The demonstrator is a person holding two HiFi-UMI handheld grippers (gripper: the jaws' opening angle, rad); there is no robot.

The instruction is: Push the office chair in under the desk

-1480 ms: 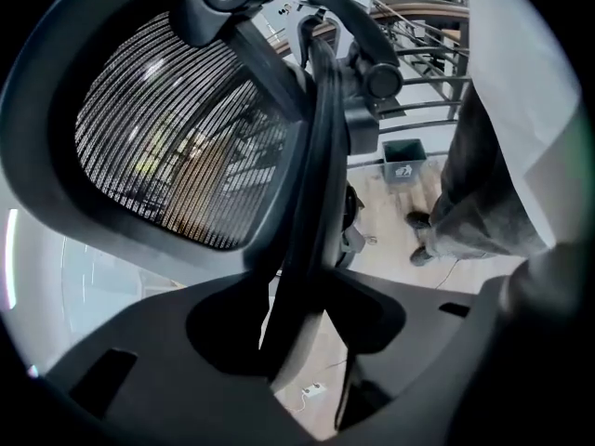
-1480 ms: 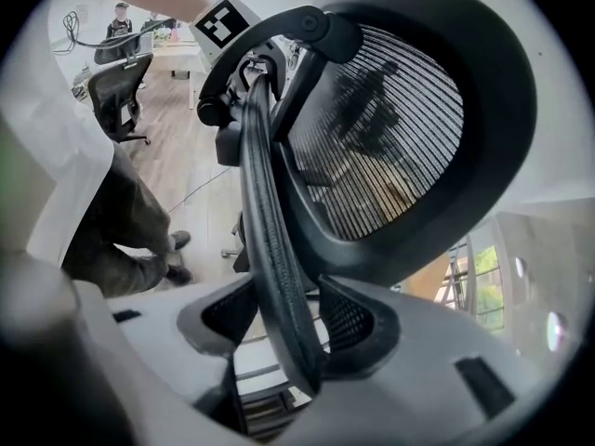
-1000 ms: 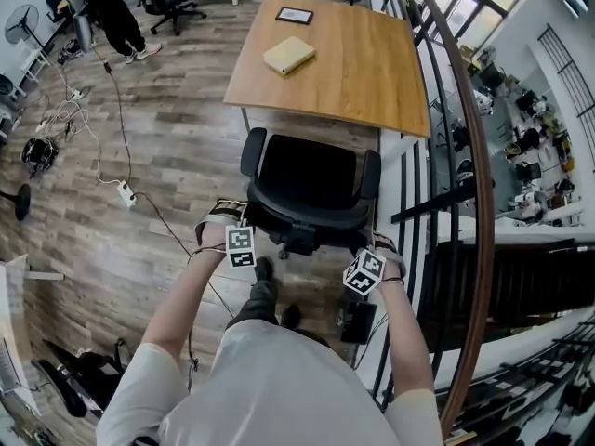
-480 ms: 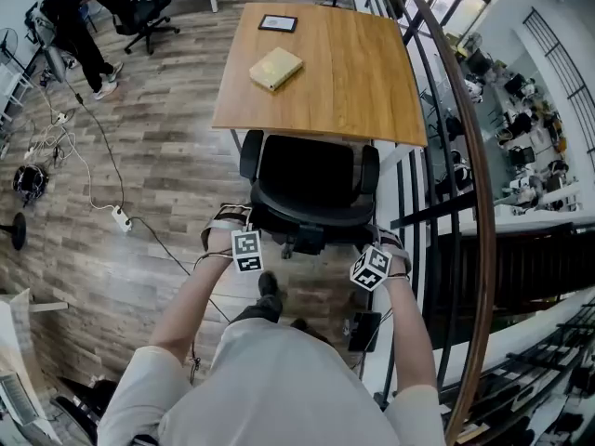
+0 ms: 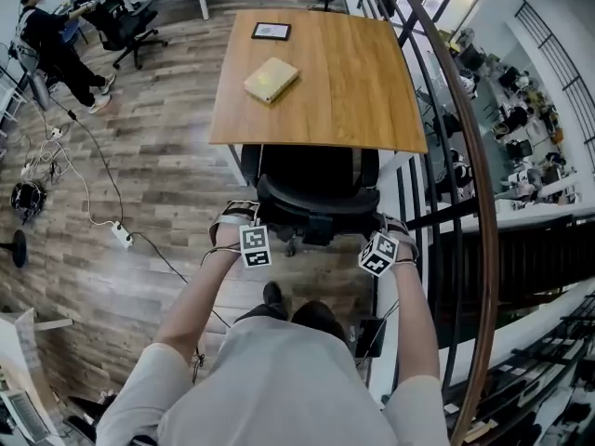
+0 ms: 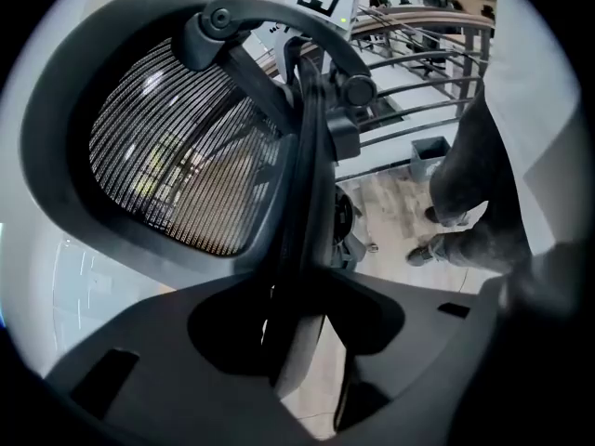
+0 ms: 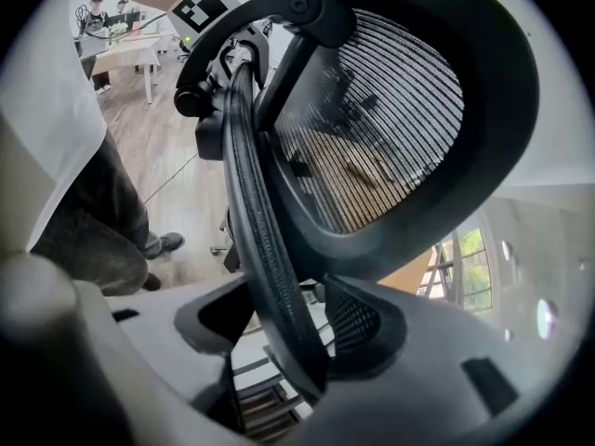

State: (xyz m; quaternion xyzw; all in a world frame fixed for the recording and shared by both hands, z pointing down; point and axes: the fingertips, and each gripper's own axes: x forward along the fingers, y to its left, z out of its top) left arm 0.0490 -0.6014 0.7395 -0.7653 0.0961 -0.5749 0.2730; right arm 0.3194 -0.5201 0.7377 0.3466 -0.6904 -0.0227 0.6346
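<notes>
The office chair, judged heavy but free-rolling, was parked partly under the tabletop; its stiff backrest rim was clamped by the left gripper, the fingers of the right gripper being opened around it

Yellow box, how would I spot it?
Find the big wooden desk with the black chair partly under it. Two things lie on it: the box is the pale yellow chunky one, nearer the chair than the flat dark frame.
</notes>
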